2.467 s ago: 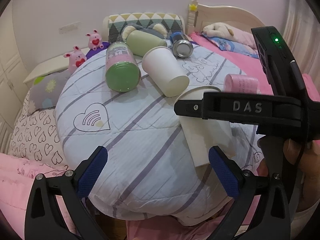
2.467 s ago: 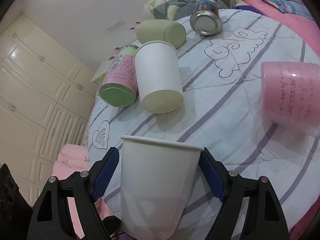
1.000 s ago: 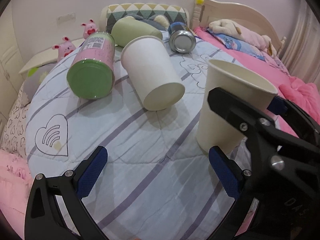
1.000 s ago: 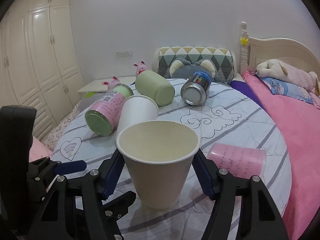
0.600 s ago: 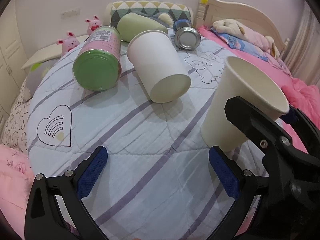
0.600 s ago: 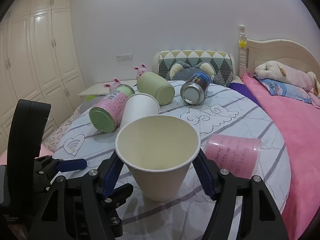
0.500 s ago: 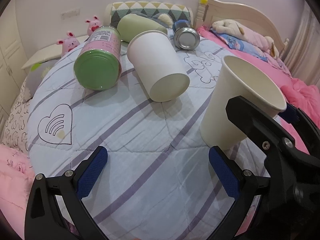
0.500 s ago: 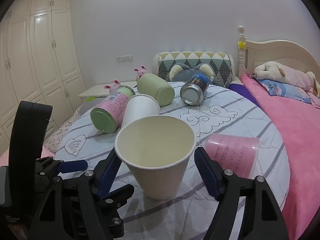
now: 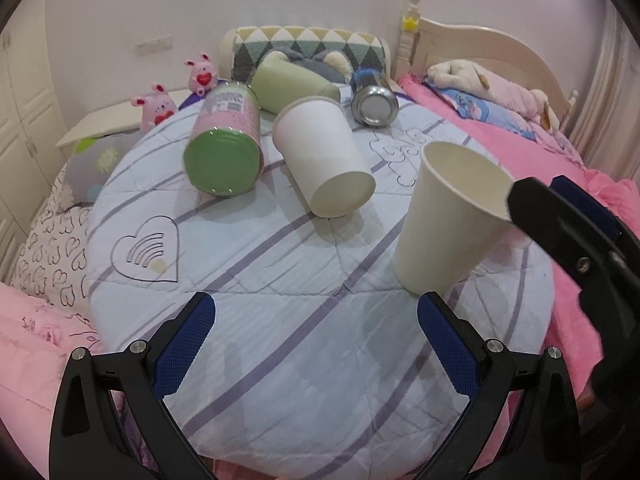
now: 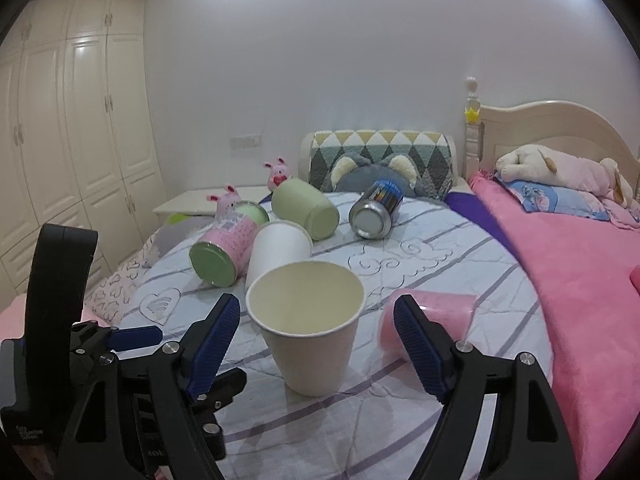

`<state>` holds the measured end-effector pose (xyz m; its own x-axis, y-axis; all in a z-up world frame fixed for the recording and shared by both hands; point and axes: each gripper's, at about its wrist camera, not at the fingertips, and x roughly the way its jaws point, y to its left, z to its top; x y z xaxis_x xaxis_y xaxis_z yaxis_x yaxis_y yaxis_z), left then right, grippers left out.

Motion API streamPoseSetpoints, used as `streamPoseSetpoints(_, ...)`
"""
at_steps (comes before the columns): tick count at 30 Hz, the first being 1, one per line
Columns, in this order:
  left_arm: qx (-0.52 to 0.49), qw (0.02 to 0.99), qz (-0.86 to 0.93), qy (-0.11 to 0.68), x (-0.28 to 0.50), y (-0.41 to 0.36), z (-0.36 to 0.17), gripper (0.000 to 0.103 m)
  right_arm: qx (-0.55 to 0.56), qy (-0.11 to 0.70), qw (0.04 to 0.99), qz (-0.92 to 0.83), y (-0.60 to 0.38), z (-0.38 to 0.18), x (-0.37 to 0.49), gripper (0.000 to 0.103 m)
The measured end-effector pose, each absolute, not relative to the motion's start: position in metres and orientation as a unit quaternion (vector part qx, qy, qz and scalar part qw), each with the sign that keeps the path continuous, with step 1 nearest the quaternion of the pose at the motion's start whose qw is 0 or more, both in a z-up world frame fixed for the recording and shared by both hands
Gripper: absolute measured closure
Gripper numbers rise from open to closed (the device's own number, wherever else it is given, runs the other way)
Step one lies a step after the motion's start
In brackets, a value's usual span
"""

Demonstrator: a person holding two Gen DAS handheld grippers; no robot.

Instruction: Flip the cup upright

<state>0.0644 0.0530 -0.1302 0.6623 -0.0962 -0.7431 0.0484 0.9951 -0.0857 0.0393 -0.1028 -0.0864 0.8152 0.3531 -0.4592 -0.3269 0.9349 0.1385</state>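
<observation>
A cream paper cup [image 10: 308,328] stands upright on the round striped cushion [image 10: 420,412], mouth up; it also shows in the left wrist view [image 9: 448,220]. My right gripper [image 10: 316,344] is open, its blue pads either side of the cup and apart from it. My left gripper [image 9: 316,344] is open and empty over the cushion's [image 9: 260,320] near edge, left of the cup. A second white paper cup [image 9: 324,156] lies on its side behind.
A pink-and-green can [image 9: 226,148], a light green cup [image 9: 288,80] and a metal can [image 9: 374,100] lie on the cushion's far side. A pink cup [image 10: 436,320] lies right of the upright cup. Pink bedding [image 10: 580,280] surrounds the cushion.
My right gripper turned the cream cup upright, set it on the cushion, and opened its jaws off it. The left gripper stayed open and drew back a little.
</observation>
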Motion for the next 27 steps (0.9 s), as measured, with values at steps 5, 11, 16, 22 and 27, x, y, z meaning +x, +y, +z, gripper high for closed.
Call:
streamPoseSetpoints(5, -0.025, 0.919, -0.038, 0.392, 0.053, 0.051, -0.116, 0.001, 0.020, 0.233, 0.955, 0.181, -0.112, -0.069, 0.024, 0.022)
streamPoseSetpoints(11, -0.011, 0.933, -0.033, 0.359, 0.037, 0.039, -0.095, 0.001, 0.020, 0.221, 0.959, 0.179, -0.127, -0.052, 0.011, 0.021)
streamPoseSetpoints(16, -0.008, 0.942, -0.021, 0.335, 0.025, 0.032, -0.078, 0.001, 0.025, 0.212, 0.962, 0.172, -0.141, -0.045, 0.003, 0.021)
streamPoseSetpoints(22, -0.019, 0.947, -0.001, 0.321, 0.015, 0.030, -0.065, 0.000, 0.036, 0.205, 0.965, 0.160, -0.162, -0.040, -0.005, 0.021)
streamPoseSetpoints(27, -0.009, 0.954, 0.009, 0.301, 0.005, 0.020, -0.057, 0.000, 0.036, 0.194, 0.970, 0.145, -0.176, -0.038, -0.010, 0.021)
